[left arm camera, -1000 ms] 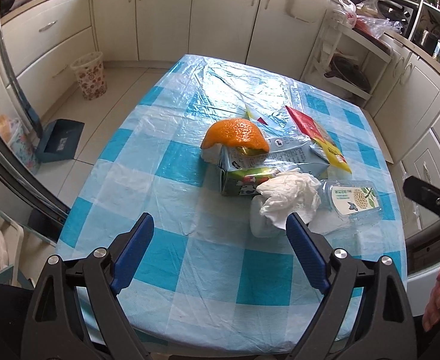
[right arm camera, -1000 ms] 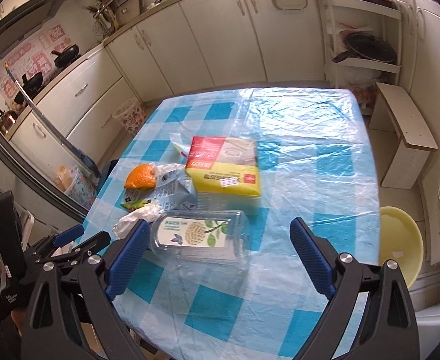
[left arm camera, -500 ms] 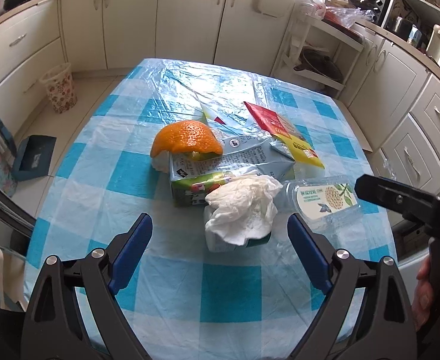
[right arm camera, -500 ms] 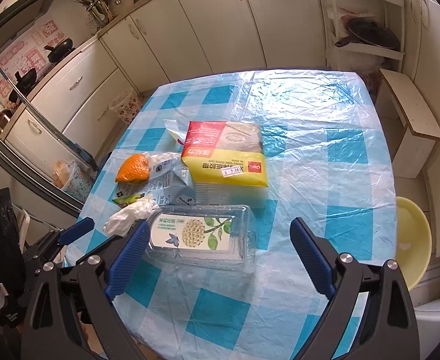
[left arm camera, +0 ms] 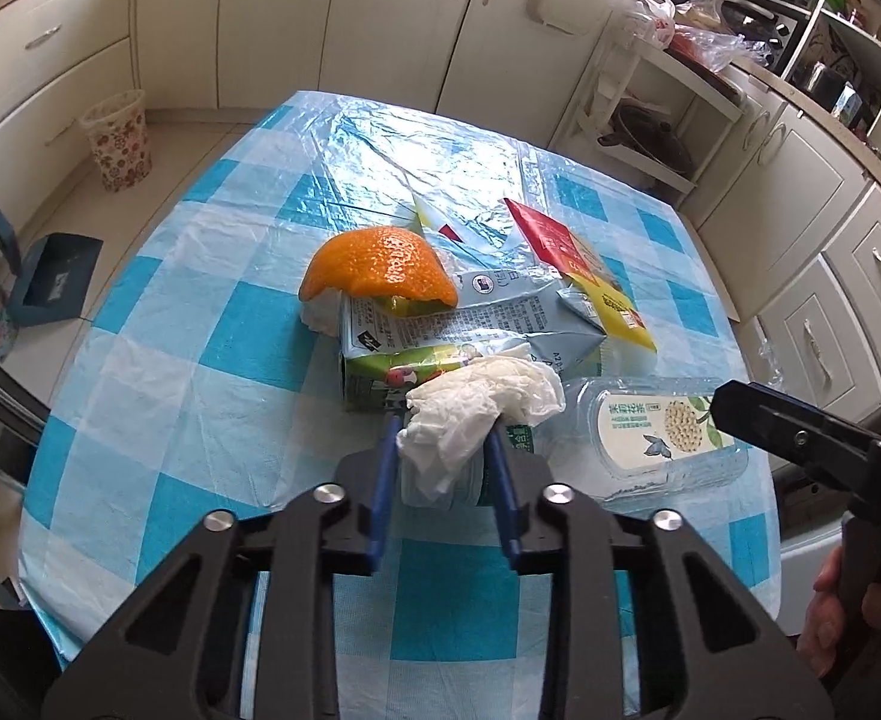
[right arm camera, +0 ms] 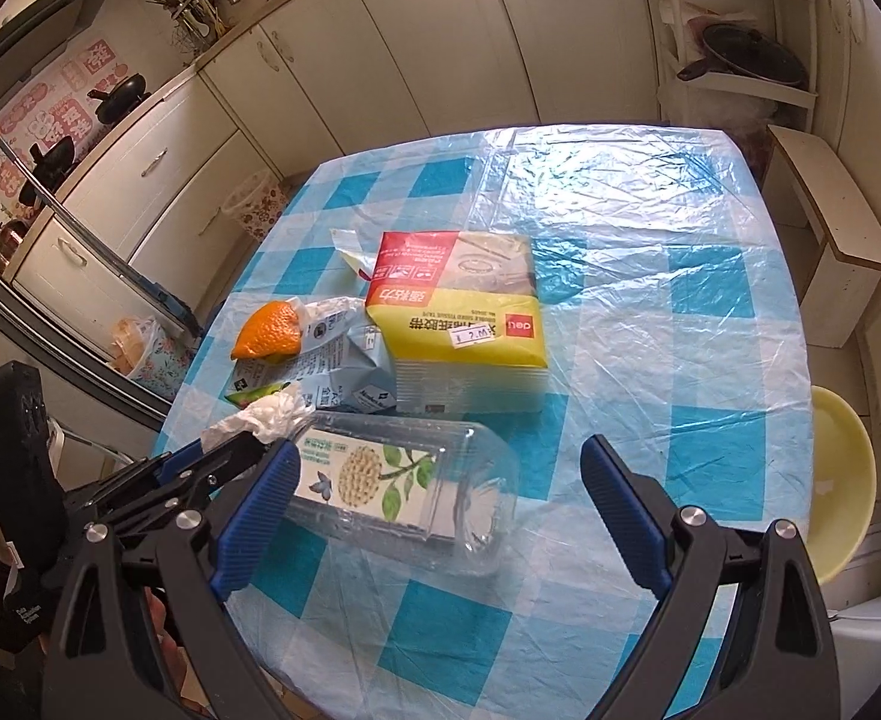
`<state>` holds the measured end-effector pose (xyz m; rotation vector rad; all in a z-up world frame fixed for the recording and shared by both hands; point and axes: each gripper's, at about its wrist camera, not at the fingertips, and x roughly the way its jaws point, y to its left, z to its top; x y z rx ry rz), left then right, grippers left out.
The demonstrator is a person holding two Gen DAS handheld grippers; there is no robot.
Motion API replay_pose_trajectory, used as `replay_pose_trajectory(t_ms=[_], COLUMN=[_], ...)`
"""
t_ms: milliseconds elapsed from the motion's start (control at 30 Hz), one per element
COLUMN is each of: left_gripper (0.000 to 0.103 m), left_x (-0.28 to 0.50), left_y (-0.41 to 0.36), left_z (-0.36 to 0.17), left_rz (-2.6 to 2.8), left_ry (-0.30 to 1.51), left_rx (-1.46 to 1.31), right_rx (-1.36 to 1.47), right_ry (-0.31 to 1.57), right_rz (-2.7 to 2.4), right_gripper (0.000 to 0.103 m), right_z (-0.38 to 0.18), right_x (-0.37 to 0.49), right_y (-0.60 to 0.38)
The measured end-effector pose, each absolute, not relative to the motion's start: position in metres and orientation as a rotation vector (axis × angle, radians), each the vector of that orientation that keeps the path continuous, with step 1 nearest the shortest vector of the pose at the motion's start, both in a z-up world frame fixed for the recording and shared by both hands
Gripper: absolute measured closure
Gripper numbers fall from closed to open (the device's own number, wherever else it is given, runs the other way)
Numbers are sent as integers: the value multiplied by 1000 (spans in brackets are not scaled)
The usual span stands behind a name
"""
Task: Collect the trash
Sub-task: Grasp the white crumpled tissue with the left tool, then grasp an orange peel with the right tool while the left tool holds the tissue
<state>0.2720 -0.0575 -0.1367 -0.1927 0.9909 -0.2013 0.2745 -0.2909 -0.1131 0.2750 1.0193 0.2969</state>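
**Left claw closing on the crumpled tissue**

Kitchen cabinets ring a table (left arm camera: 212,324) under a blue-and-white checked plastic cloth, and the trash sits bunched near its middle. From the left wrist view, the left gripper (left arm camera: 443,441) has its jaws narrowing right now around a small cup (left arm camera: 440,489) stuffed with a crumpled white tissue (left arm camera: 479,408) — the blue fingers (left arm camera: 383,480) flank it on both sides, touching or all but touching.

At 12 o'clock from the tissue lies a flattened carton (left arm camera: 452,330), with an orange peel (left arm camera: 380,267) perched on its far end. At 3 o'clock, a clear plastic bottle (left arm camera: 656,438) lies on its side. At 1 o'clock, a red-and-yellow packet (left arm camera: 584,276).

Over on the right wrist view, the right gripper (right arm camera: 440,507) hangs wide open — empty — with the bottle lying between its fingers. A flowered wastebasket (left arm camera: 117,147) stands on the floor at 10 o'clock.
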Motion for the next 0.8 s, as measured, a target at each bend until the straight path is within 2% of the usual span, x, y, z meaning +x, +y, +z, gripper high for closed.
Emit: replay_pose_trajectory(t_ms=[133, 500, 800], left_gripper=[87, 88, 88], left_x=[268, 263, 262], left_y=[-47, 0, 12], left_z=[-134, -134, -139], left_rz=[-196, -84, -71], left_ry=[992, 1015, 1032], left_rx=[-216, -251, -232], right_rx=[267, 176, -122], right_ry=[1013, 987, 923], right_rz=[300, 310, 285], right_gripper=[12, 12, 12], right_z=[-111, -105, -105], right_x=[276, 283, 305], right_y=[-287, -256, -190])
